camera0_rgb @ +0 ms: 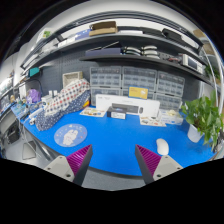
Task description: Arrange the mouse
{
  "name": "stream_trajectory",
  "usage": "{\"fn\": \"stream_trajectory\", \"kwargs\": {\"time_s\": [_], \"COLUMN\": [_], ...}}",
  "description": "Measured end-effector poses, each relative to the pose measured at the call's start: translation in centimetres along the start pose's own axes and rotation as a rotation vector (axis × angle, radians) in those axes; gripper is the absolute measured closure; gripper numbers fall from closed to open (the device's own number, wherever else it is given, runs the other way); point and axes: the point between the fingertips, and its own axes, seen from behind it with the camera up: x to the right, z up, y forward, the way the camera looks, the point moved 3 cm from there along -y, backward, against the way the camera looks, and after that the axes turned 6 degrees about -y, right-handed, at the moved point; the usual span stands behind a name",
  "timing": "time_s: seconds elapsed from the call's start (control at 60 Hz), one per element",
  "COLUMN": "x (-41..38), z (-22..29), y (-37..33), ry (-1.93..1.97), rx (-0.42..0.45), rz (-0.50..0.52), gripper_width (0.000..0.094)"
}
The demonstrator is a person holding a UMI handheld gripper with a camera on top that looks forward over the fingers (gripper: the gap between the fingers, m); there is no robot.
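Note:
A white mouse [163, 148] lies on the blue table cover [115, 135], just ahead of the right finger and a little outside it. A round pale blue mouse pad [69, 135] lies on the blue cover ahead of the left finger. My gripper [112, 160] is open and empty, its fingers spread wide over the table's grey front edge. Nothing is between the fingers.
A white keyboard box [127, 102] and small items stand at the back of the table. A stack of patterned boxes [60, 100] sits at the back left. A green plant [205, 118] in a white pot stands at the right. Shelves [130, 45] with bins rise behind.

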Motion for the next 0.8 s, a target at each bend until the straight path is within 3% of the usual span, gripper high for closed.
{"fn": "stream_trajectory", "kwargs": {"time_s": [0.467, 0.8], "x": [12.4, 21.5], "z": [-13.3, -13.8], "y": [2.1, 10.9], "ry": [0.101, 0.144], "rx": [-0.245, -0.309], "rz": [-0.206, -0.254], "gripper_width": [0.0064, 0.0078]}}
